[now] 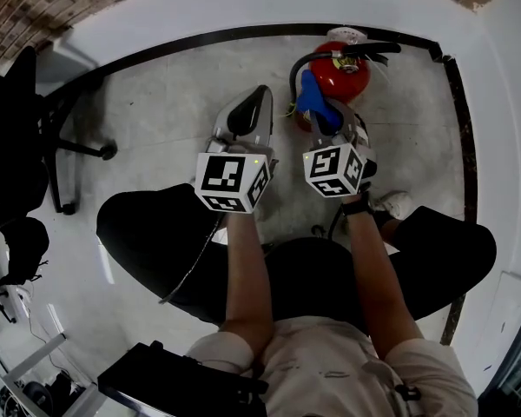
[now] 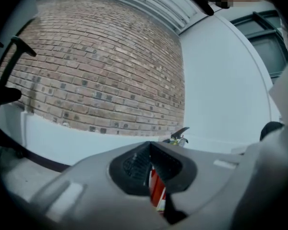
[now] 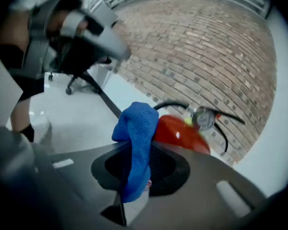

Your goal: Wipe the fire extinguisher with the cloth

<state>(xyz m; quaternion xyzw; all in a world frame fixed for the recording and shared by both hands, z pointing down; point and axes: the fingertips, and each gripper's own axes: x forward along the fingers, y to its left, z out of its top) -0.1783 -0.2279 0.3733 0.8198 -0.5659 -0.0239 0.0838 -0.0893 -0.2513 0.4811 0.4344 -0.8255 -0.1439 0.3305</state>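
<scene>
With the right gripper [image 3: 137,153] pinching the blue fluffy cloth [image 3: 135,131] beside the red metal fire extinguisher [image 3: 180,132] standing on the grey floor [image 1: 169,102] at its 12 o'clock, and the left gripper [image 2: 150,151] at its 9 o'clock, jaws pressed together and empty, a hard wipe could topple the unbraced extinguisher.
</scene>
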